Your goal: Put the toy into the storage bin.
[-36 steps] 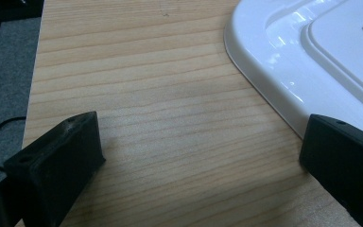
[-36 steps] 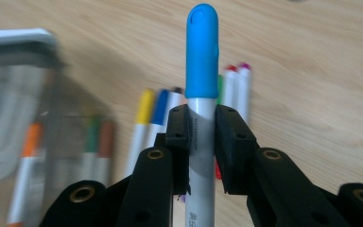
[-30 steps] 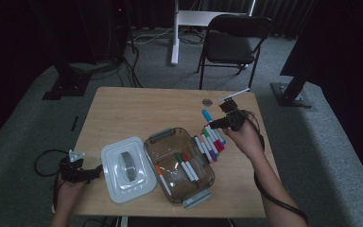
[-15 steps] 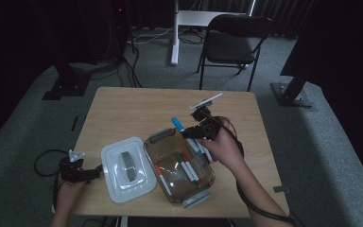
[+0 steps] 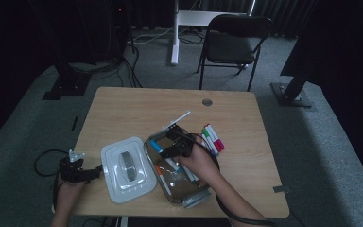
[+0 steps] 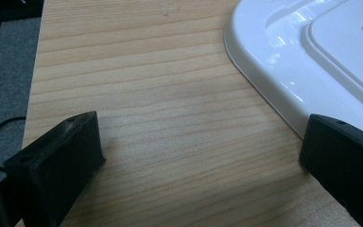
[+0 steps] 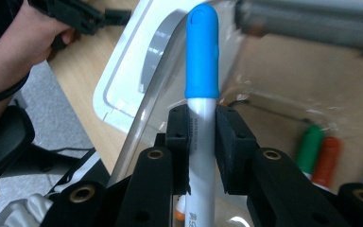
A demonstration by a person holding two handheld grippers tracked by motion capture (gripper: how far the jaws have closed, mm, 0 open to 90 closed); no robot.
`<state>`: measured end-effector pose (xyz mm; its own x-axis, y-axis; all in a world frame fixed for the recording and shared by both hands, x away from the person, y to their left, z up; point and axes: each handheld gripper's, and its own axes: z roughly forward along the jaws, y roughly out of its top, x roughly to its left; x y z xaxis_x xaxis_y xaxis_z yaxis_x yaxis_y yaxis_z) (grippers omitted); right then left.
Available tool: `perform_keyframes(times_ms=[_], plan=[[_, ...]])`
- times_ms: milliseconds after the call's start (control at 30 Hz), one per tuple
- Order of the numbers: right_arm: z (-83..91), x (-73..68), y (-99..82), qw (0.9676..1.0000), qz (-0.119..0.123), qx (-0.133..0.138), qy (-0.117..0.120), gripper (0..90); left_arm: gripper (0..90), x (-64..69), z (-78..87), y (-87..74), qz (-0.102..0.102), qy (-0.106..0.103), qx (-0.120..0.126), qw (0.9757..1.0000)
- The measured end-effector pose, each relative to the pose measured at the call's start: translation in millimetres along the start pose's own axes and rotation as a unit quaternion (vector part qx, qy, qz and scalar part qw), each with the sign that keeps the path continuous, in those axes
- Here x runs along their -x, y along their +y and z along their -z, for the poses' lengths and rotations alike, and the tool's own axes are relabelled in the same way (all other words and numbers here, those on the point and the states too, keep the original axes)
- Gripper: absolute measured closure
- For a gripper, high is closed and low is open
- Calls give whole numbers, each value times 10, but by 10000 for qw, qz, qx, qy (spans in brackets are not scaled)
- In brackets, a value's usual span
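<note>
My right claw clamps the blue-capped marker, its long axis pointing over the clear box; left claw gapes.

The high view looks forward and down on the whole table from afar, while both gripper views sit close over it, apparently sharing the white lid.

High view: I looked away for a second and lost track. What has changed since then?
The right tongs, shut on the blue marker, carried it left from the marker pile to over the box. Left tongs, lid and pile stayed put.
</note>
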<state>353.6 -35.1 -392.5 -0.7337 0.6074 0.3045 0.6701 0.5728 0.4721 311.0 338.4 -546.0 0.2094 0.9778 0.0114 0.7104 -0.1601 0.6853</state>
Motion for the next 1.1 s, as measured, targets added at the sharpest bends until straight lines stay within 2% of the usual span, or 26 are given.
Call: perform_keyframes(times_ms=[300, 533, 600, 967, 1100], plan=[[-374, 37, -45, 9986, -112, -497, -122, 766, 6, 0, -1, 0, 2, 2, 7, 10000], [-637, 127, -104, 9953, -250, -923, -170, 765, 5, 0, 0, -1, -1, -1, -1, 10000], [-715, 141, -126, 9934, -243, -1099, -218, 765, 5, 1, -1, -1, 4, -1, 2, 10000], [-857, 96, -133, 9878, -49, -1462, -533, 758, 5, 0, 0, -1, -1, -1, 0, 10000], [-913, 96, -137, 9846, -53, -1666, -525, 753, 6, 0, 0, -1, -1, -1, -1, 10000]])
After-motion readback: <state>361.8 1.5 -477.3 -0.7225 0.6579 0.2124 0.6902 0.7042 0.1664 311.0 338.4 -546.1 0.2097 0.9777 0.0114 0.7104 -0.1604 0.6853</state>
